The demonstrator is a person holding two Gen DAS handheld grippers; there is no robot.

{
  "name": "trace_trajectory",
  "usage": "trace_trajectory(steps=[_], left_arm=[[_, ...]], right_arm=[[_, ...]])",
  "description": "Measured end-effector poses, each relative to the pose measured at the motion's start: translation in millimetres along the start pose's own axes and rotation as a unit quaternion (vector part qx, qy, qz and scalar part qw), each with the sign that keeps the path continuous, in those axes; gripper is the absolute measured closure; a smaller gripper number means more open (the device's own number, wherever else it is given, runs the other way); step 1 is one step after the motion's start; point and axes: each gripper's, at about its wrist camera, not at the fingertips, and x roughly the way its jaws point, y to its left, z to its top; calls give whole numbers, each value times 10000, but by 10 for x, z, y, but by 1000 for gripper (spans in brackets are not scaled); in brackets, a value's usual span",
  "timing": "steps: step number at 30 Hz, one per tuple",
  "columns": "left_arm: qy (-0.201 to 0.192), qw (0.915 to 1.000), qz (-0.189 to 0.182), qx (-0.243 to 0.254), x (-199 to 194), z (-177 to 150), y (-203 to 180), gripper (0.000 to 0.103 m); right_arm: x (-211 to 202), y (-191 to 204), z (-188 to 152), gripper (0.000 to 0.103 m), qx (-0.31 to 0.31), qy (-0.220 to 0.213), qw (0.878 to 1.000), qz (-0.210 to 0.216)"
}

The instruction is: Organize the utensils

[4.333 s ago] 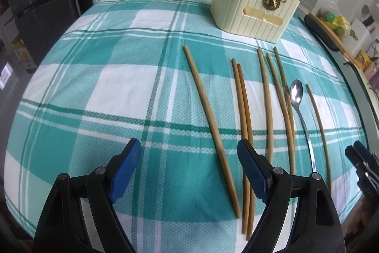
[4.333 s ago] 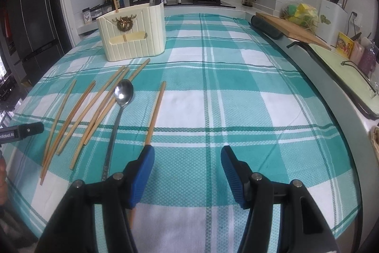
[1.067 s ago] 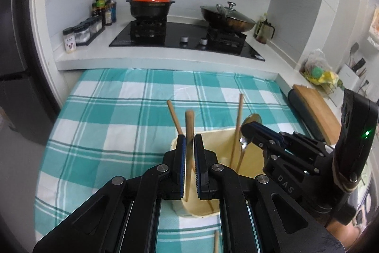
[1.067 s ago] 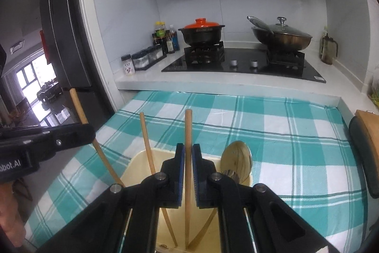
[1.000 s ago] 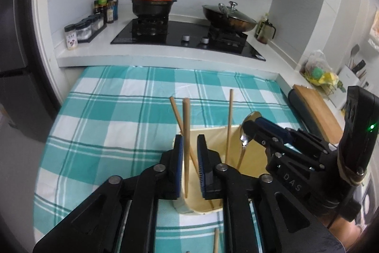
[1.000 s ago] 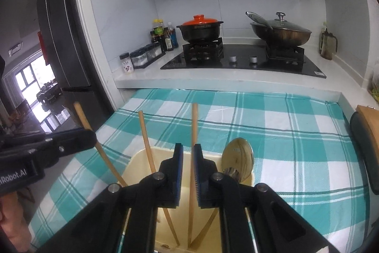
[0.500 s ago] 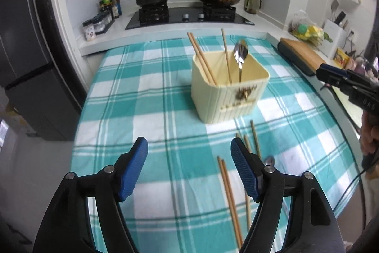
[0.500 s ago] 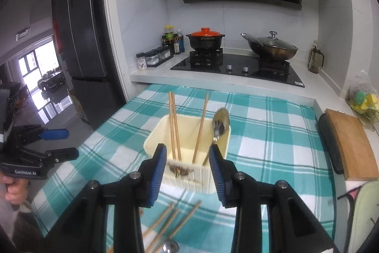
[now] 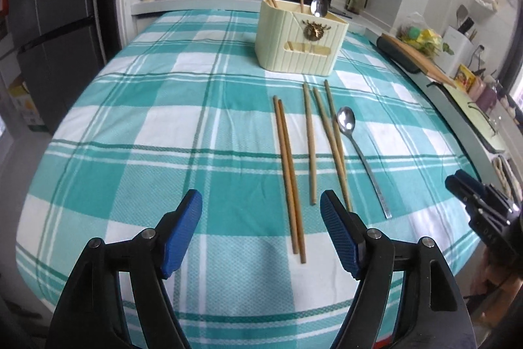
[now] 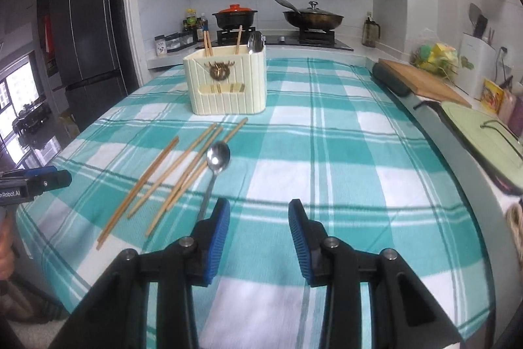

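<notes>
A cream utensil holder (image 9: 300,38) (image 10: 227,84) stands at the far side of the checked cloth, with chopsticks and a spoon upright in it. In front of it several wooden chopsticks (image 9: 287,172) (image 10: 170,175) and a metal spoon (image 9: 359,149) (image 10: 215,165) lie flat. My left gripper (image 9: 261,208) hovers open over the near ends of the chopsticks, nothing between its pads. My right gripper (image 10: 259,211) is open and empty just right of the spoon's handle. Each gripper shows at the edge of the other's view: right gripper (image 9: 457,182), left gripper (image 10: 62,177).
Behind the table runs a counter with a hob, a red-lidded pot (image 10: 234,15) and a wok (image 10: 312,17). A wooden cutting board (image 10: 421,80) lies on the counter to the right. A dark fridge (image 9: 49,22) stands at the left. The table's near edge is just below both grippers.
Both grippers, shut on chopsticks over the holder a second ago, have let them go into it, opened and drawn back and down to the table's near side.
</notes>
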Motion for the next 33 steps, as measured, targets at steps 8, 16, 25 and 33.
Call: trace_trajectory(steps=[8,16,25,33], left_arm=[[-216,9996,57,142,-85,-152,-164,22],[-350,9992,167,9,-153,-256,-103,22],[-217,9996,164,-91,-58,-254,-74,22],[-237,9993,230,-178,-45,-249,-13,22]], right_arm=[[-115,86,-311,65,-6,-52,9998,-180],[-136,231,-334,65,-170,-150,9996,-158],[-131,251,-358,65,-215,-132,9995,-187],[-91,294,-364,65,-286,-74,9994,-174]])
